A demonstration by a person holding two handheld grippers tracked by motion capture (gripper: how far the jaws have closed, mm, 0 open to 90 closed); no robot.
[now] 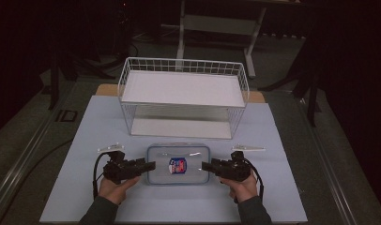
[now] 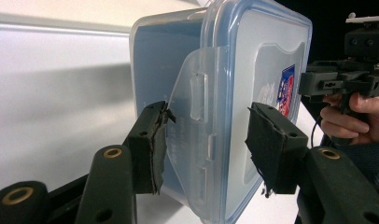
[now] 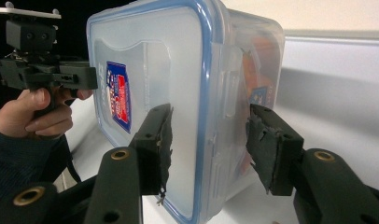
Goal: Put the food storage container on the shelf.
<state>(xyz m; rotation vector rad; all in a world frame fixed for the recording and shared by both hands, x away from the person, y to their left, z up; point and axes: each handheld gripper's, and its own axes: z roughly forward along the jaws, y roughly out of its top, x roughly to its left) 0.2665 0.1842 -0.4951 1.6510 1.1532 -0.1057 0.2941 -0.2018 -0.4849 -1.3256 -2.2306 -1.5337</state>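
A clear plastic container point(image 1: 179, 164) with a blue-rimmed lid and a red and blue sticker point(image 1: 178, 165) lies flat on the pale table mat point(image 1: 85, 197), near the front edge. My left gripper point(image 1: 151, 165) is at its left end, open, and in the left gripper view point(image 2: 206, 140) the jaws straddle the container's point(image 2: 234, 79) side clasp. My right gripper point(image 1: 205, 165) is at the right end, also open. Its jaws point(image 3: 208, 140) stand either side of the container's point(image 3: 178, 70) rim and clasp there. Something orange shows dimly inside through the wall.
A white wire basket point(image 1: 179, 59) with a white board across its top stands behind the container, mid-table. The mat ends close to my forearms at the front. A dark floor and table legs lie beyond the far edge.
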